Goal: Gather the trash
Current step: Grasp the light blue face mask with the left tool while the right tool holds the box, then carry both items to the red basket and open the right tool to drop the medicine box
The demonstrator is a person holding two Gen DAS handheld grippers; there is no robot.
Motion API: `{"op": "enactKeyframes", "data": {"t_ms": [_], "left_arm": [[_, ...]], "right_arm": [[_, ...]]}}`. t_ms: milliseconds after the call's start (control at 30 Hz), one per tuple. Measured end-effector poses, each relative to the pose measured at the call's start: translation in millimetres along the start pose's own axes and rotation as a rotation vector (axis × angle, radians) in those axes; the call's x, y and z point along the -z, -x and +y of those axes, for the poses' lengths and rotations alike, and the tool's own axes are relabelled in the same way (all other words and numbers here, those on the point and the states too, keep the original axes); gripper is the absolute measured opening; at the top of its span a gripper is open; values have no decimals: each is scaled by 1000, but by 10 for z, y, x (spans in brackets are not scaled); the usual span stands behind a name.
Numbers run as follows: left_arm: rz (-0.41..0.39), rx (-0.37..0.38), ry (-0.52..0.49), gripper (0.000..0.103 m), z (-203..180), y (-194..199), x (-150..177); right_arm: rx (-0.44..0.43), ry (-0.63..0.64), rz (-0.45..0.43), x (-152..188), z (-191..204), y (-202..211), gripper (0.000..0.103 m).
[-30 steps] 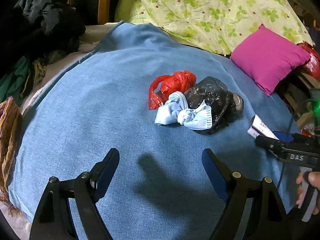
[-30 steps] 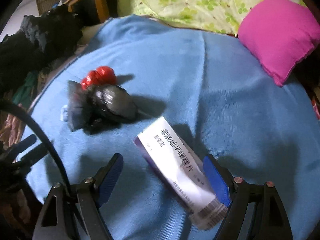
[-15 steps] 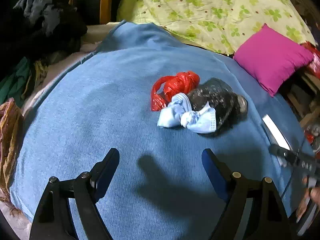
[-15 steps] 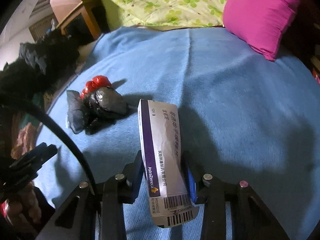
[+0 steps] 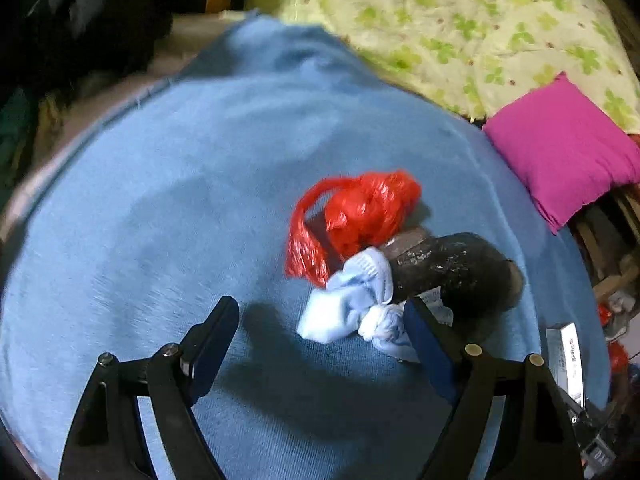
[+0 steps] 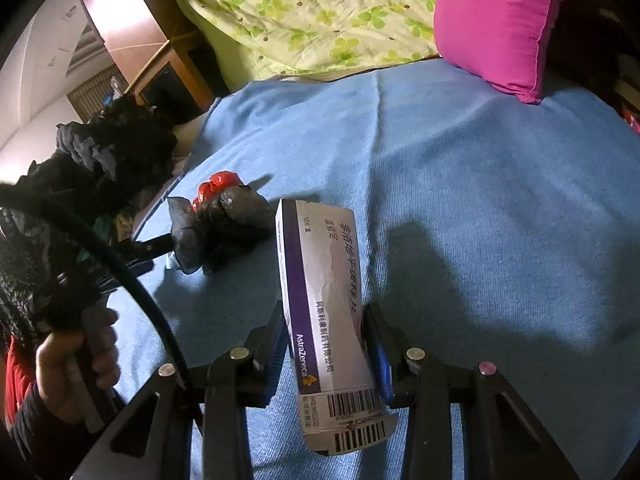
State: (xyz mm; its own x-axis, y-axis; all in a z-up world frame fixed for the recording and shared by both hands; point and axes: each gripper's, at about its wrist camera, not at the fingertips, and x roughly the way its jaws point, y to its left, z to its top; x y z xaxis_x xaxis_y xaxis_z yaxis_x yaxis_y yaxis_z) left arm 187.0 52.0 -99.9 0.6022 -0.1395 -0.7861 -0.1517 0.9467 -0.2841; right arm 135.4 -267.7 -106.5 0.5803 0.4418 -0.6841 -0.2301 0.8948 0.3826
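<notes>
On the blue blanket lies a small heap of trash: a red plastic bag, a crumpled pale blue face mask and a black plastic bag. My left gripper is open just in front of the mask, its right finger overlapping the mask's edge. My right gripper is shut on a white and purple medicine box, held upright off the blanket. The right wrist view shows the black bag and red bag to the left. The box also shows at the left wrist view's right edge.
A magenta pillow and a green flowered quilt lie at the back right. Dark clothes are piled left of the bed. A hand grips the left gripper's handle, and a black cable arcs across the left.
My right gripper closed on the medicine box and lifted it upright. The left gripper moved toward the trash heap, so the mask now sits close between its fingers.
</notes>
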Motion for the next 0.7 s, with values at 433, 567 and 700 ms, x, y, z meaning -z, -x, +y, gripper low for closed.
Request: {"op": "enactKeyframes", "data": {"t_ms": [433,567,700], "left_arm": [[-9,115,-85,22,-92,137,91],[-52,107,-109,20,-53,372,146],[-90,101,-98,20,36,595,168]], "right_arm": [[-2,-33,-38,45,-42,114,40],[-5,-40,-56,70,-27,176,40],[-9,-51,-68,136,-8,258,40]]}}
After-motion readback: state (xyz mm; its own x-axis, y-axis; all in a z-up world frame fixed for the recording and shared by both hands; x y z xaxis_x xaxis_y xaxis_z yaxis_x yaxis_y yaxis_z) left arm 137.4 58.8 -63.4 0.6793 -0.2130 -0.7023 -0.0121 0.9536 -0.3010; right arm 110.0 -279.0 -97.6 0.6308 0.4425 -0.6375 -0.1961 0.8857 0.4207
